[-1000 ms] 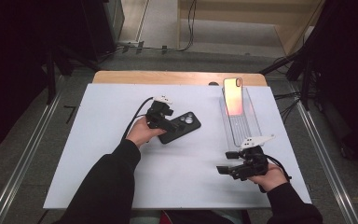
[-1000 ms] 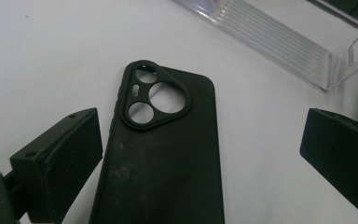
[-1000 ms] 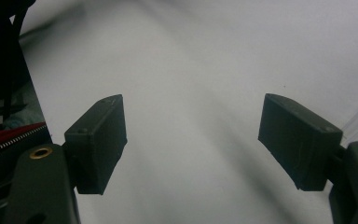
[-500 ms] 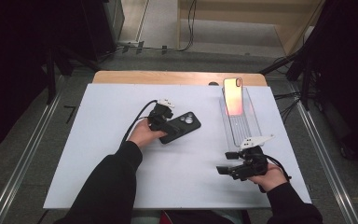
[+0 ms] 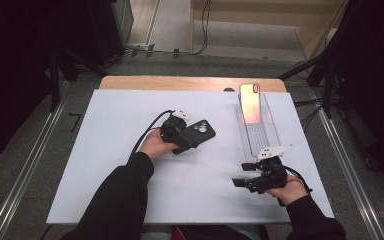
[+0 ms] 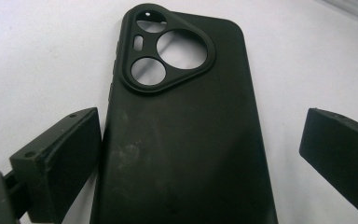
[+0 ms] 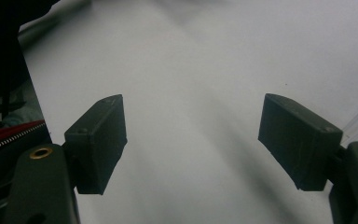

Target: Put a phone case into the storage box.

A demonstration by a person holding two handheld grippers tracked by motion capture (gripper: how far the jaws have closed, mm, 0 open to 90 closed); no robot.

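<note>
Lying flat on the white table [image 5: 105, 150], left of centre in the high view, the black phone case [image 5: 195, 135] shows its back — matte, faintly scuffed, with a raised rounded-triangle camera cutout holding two round holes and a small slot. The left gripper [image 5: 176, 131] straddles its lower end with jaws spread: one pad sits right beside the case's edge, the other stands clear, and the case's bottom runs out of the left gripper view. Over at lower right, the right gripper [image 5: 242, 182] hovers — jaws wide apart, only bare table between them.
</note>
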